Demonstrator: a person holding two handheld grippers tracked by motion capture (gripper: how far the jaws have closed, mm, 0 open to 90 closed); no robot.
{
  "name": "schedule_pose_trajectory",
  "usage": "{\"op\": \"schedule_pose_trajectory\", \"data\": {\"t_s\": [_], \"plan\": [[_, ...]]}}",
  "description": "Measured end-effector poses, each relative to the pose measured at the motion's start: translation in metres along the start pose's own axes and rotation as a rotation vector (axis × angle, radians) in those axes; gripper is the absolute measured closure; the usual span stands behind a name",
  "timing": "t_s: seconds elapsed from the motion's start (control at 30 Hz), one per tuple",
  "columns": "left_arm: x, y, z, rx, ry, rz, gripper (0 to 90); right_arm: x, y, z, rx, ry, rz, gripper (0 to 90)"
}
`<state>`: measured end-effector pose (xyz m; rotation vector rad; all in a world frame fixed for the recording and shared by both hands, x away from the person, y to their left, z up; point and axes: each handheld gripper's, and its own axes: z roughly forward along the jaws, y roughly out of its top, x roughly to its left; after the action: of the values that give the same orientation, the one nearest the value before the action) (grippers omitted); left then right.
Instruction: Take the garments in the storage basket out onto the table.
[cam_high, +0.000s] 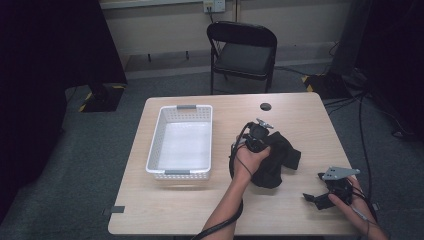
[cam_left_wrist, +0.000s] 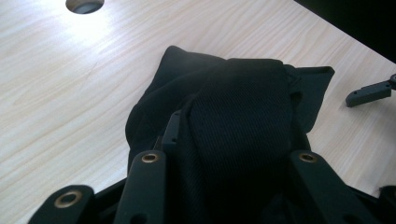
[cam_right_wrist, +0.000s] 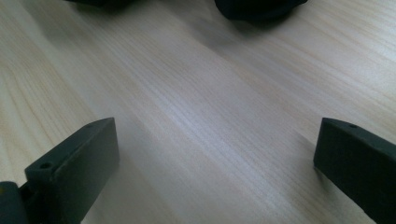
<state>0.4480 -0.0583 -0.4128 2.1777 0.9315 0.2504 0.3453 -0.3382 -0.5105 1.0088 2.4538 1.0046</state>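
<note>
**Left tongs clamped on a black garment at mid-surface**

A bunched black garment lies on the light wooden surface, right of centre, well apart from the white basket that sits on the left half. In the high view its long axis runs from near-left to far-right, with one corner reaching toward the right edge of the surface. In the left gripper view a ribbed band of the cloth runs straight away from the camera, lying on top of the smoother folds, and a flat corner of the fabric points to the far right.

The left tongs sit on the far-left end of the garment, held by the person's left hand. Their jaws are closed in on the cloth, with the ribbed band gripped between them.

The right tongs rest low over the surface near the right corner, apart from the garment. Their jaws stand wide, with only bare wood between them.

No label, brand or writing can be read on the garment, the basket or the tongs. A black folding chair stands beyond the far edge.
</note>
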Motion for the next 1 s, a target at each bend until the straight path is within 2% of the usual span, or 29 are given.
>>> {"op": "schedule_pose_trajectory", "data": {"t_s": [0.6, 0.77, 0.87, 1.0], "plan": [[0.003, -0.006, 0.008, 0.024, -0.019, -0.02, 60.2, 0.0, 0.0, 0.0, 0.0, 0.0, 0.001, 0.0], [0.004, -0.007, 0.007, 0.029, -0.018, -0.024, 55.9, 0.0, 0.0, 0.0, 0.0, 0.0, 0.001, 0.0], [0.006, -0.009, 0.008, 0.036, -0.023, -0.03, 48.1, 0.0, 0.0, 0.0, 0.0, 0.0, 0.0, 0.0], [0.007, -0.012, 0.008, 0.046, -0.031, -0.027, 43.0, 0.0, 0.0, 0.0, 0.0, 0.0, 0.0, 0.0]]}}
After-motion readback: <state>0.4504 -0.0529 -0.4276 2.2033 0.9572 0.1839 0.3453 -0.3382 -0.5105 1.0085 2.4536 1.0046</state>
